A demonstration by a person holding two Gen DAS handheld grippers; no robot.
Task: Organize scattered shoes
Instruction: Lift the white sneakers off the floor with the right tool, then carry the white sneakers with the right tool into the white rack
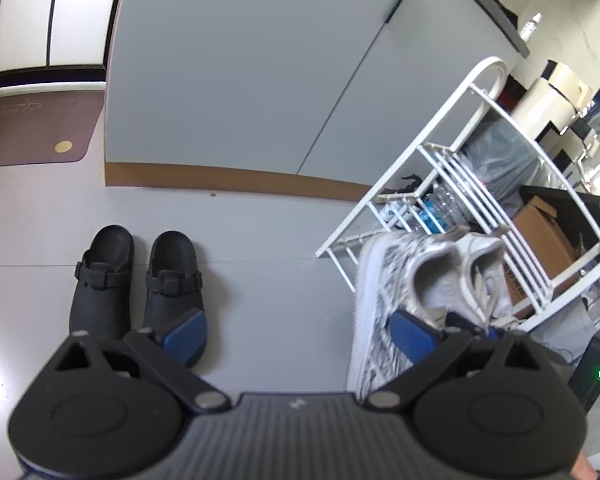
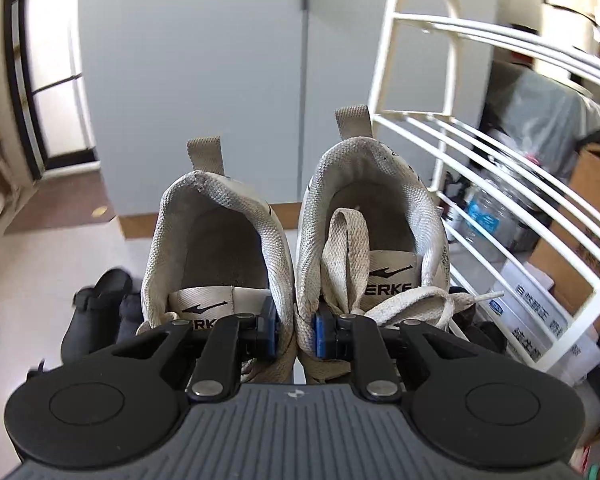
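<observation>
The right gripper (image 2: 294, 336) is clamped on the inner collars of a pair of white sneakers (image 2: 328, 236), held up just left of the white shoe rack (image 2: 480, 148). The left gripper (image 1: 300, 334) hangs with fingers spread wide, empty, above the floor near two black clogs (image 1: 136, 280) standing side by side at left.

You're in a home entryway. A doormat (image 1: 32, 132) lies by the glazed door (image 1: 48, 16), and a white shoe rack (image 1: 480, 184) stands against grey cabinets (image 1: 240, 68).
</observation>
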